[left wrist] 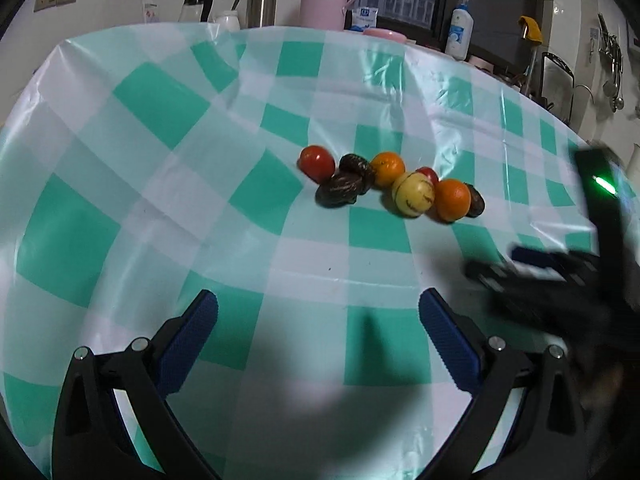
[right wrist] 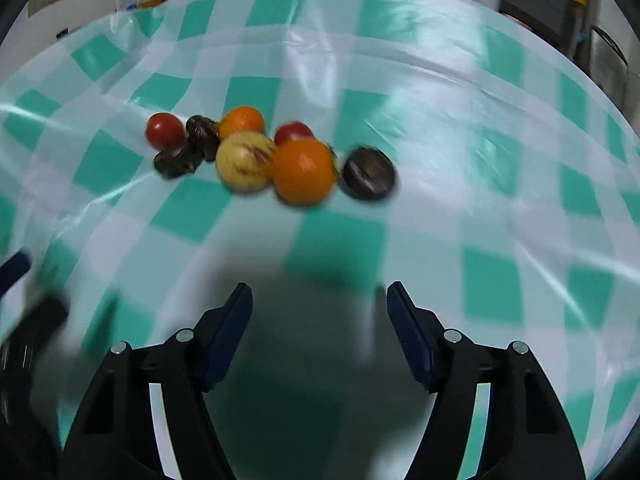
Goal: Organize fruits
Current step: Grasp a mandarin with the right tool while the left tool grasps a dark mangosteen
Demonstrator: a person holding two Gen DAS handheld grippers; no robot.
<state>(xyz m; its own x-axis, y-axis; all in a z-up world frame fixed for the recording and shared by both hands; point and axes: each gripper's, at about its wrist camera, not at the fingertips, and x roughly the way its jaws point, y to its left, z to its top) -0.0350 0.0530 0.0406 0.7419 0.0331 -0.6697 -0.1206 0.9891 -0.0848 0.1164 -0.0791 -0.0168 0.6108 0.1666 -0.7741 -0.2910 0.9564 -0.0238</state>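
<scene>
1. The left gripper (left wrist: pixel 318 314) hangs over bare cloth with its jaws spread wide and nothing between them. The right gripper (right wrist: pixel 319 306) is also released, its blue pads narrower apart and empty; in the left wrist view it shows only as a dark blur at the right edge.
2. The fruits lie in one loose cluster near the middle of the checked tablecloth (left wrist: pixel 160 100), ahead of both grippers and well clear of their tips.
3. In the cluster: a red tomato (left wrist: pixel 317 163) at the left end, two dark wrinkled fruits (left wrist: pixel 346 185) touching each other beside it, an orange (left wrist: pixel 387 168) behind, a pale yellow striped fruit (left wrist: pixel 413 194) touching a second orange (left wrist: pixel 452 199), and a second tomato (left wrist: pixel 428 174) peeking out behind them.
4. One dark fruit (right wrist: pixel 369 173) sits just apart at the right end.
5. As I judge it, the step in hand is the approach. Best to take an outlying piece first, that lone dark fruit for the right gripper, the end tomato for the left, and straddle it squarely before closing, since round fruit will roll and nudge its neighbours.
6. Close gently; the tomatoes look soft.
7. Bottles and flasks stand behind the table, but no label or writing can be read.
</scene>
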